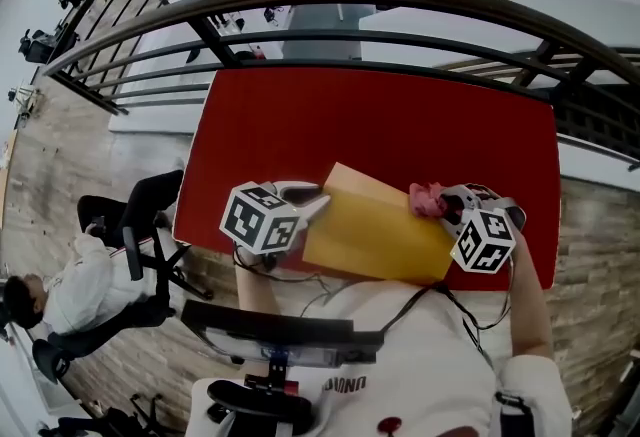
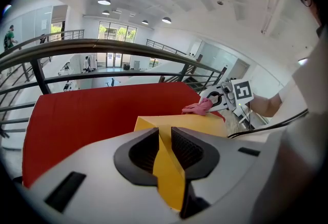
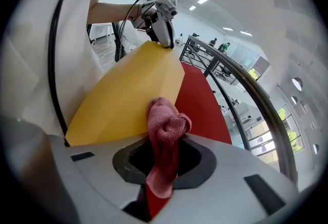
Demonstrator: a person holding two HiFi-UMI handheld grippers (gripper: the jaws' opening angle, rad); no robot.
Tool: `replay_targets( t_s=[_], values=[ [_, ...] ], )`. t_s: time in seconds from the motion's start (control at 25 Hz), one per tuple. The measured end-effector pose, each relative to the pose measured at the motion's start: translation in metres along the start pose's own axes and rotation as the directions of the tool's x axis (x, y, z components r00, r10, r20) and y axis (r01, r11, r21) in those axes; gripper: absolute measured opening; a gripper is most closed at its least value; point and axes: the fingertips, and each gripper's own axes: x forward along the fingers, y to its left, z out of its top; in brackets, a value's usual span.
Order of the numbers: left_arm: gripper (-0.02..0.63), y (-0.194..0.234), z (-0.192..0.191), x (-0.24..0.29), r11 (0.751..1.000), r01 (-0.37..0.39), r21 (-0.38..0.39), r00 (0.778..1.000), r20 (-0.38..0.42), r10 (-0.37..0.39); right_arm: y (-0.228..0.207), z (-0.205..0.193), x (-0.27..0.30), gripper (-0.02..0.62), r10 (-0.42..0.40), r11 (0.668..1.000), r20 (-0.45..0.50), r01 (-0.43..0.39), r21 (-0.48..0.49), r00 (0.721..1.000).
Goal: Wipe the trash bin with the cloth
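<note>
**Both tools loaded, bin at near desk edge**

My left tool point(image 2: 164, 148) was closed partway, with its pads clamped on a corner edge at the left end of the yellow trash bin point(image 1: 385, 230). The bin sat at the near edge of the red desk point(image 1: 380, 125). My right tool point(image 3: 163, 164) was pinched on the pink cloth point(image 3: 166, 128), whose bunched end stuck out past the jaws. The cloth was at the bin's right end, touching it or just beside it; I couldn't tell which.
</note>
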Motion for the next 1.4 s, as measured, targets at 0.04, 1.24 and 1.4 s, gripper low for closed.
replay_targets(
  t_s=[0.04, 1.24, 1.4],
  values=[
    [0.078, 0.0, 0.0, 0.0, 1.0, 0.0, 0.0, 1.0, -0.002, 0.0, 0.003, -0.008, -0.003, 0.061, 0.0, 1.0, -0.013, 0.0, 0.014, 1.0],
    [0.004, -0.015, 0.136, -0.063, 0.879, -0.383, -0.284, 0.52, 0.72, 0.46, -0.129, 0.046, -0.162, 0.061, -0.89, 0.22, 0.142, 0.134, 0.966, 0.434],
    [0.003, -0.019, 0.139, -0.06, 0.872, -0.408, -0.27, 0.529, 0.709, 0.467, -0.131, 0.04, -0.163, 0.061, -0.906, 0.159, 0.081, 0.156, 0.975, 0.415]
  ],
)
